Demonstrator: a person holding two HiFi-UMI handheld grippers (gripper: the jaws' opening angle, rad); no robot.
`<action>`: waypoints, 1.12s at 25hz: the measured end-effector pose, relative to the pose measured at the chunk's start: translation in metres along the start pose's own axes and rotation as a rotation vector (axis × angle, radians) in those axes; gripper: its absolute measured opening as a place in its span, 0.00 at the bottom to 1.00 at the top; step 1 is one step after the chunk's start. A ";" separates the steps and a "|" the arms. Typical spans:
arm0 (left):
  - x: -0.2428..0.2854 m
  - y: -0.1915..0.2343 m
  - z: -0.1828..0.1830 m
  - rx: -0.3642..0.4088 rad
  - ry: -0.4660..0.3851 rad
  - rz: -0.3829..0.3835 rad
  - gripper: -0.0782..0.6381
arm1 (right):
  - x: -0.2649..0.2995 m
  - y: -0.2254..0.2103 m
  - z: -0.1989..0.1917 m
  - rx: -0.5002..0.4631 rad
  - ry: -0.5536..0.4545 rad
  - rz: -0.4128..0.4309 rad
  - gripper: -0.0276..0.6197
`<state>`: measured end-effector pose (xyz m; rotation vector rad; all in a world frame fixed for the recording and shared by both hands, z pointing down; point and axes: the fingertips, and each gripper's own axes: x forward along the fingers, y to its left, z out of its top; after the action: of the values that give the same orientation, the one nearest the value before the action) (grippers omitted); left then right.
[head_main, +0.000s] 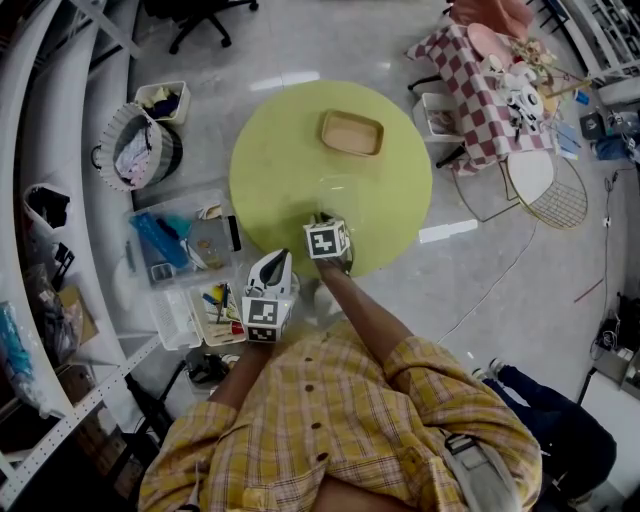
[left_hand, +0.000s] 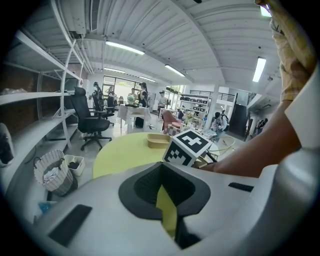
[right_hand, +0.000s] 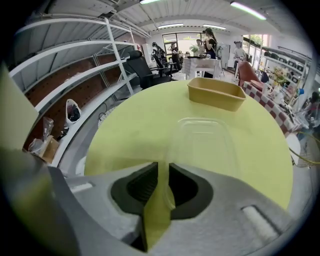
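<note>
A round yellow-green table (head_main: 290, 150) carries a tan tray (head_main: 351, 133) at its far side and a clear plastic container (head_main: 346, 195) near the middle. My right gripper (head_main: 322, 222) reaches over the table's near edge. In the right gripper view its jaws (right_hand: 161, 172) are pressed together on the near-left corner of the clear container (right_hand: 205, 145), with the tan tray (right_hand: 216, 94) beyond. My left gripper (head_main: 270, 275) hangs off the table's near-left edge, jaws (left_hand: 162, 187) shut with nothing held. It looks past the right gripper's marker cube (left_hand: 187, 147) and forearm (left_hand: 250, 155).
On the floor to the left stand clear bins (head_main: 185, 245) of tools and a laundry basket (head_main: 140, 150) by white shelving (head_main: 40, 120). A checkered table (head_main: 480, 85) and wire chair (head_main: 555, 195) are at the right. A black office chair (left_hand: 90, 120) and people stand farther back.
</note>
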<state>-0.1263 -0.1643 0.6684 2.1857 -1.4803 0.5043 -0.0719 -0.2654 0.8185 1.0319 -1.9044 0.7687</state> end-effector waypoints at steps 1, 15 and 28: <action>0.000 0.000 0.000 0.000 0.000 0.000 0.12 | 0.001 0.000 -0.001 0.007 -0.001 -0.014 0.14; 0.001 0.007 -0.004 -0.008 -0.012 -0.001 0.12 | 0.005 -0.004 -0.001 -0.015 0.019 -0.061 0.07; -0.004 0.000 0.000 0.006 -0.038 -0.016 0.12 | -0.014 -0.004 -0.017 0.026 -0.046 0.078 0.06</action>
<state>-0.1275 -0.1611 0.6657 2.2217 -1.4819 0.4651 -0.0575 -0.2487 0.8152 1.0041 -1.9888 0.8229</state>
